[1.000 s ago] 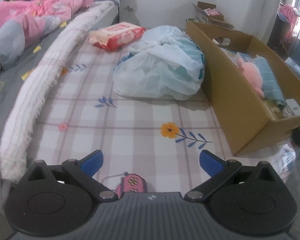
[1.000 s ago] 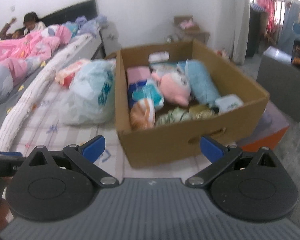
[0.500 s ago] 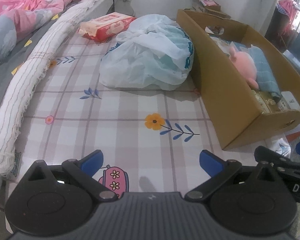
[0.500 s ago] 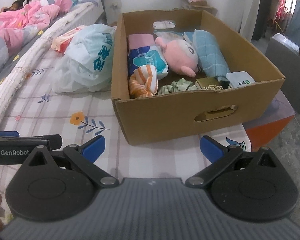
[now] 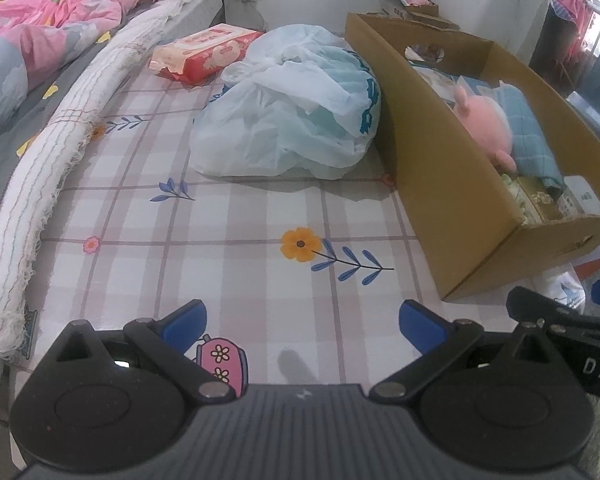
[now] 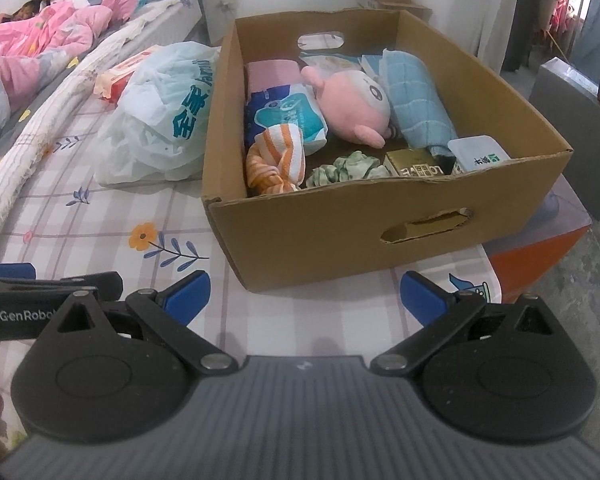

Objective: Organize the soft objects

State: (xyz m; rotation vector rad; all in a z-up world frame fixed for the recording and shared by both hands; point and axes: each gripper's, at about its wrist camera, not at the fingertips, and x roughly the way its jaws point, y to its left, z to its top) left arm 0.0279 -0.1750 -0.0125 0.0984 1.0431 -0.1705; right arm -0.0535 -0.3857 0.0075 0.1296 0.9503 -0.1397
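Since both claws hang empty, the risks lie in the reach ahead:

Left gripper (image 5: 302, 318): fingers spread wide, nothing between them, low in the frame above bare checked bedsheet (image 5: 236, 216).

Right gripper (image 6: 304, 294): likewise spread and empty, at the bottom of its view, facing the near wall of the cardboard box (image 6: 340, 232).

Crowding: the two tools sit just beside each other; a sideways swing could knock them together.

Box edge: the near wall stands between the right gripper and the contents, so a low, straight reach would likely hit cardboard and shove the box.

Bed edge: the box's right corner sits near the mattress edge at centre right; a push that way might tip it off.

Soft things: striped cloth (image 6: 276, 160), pink plush (image 6: 352, 104) and blue towel (image 6: 416, 108) lie packed in the box, mid-frame.

Open room: clear sheet left of the box.

Farther: plastic bag (image 5: 292, 108) touches the box's left wall; the red pack (image 5: 204, 54) lies beyond, upper left.
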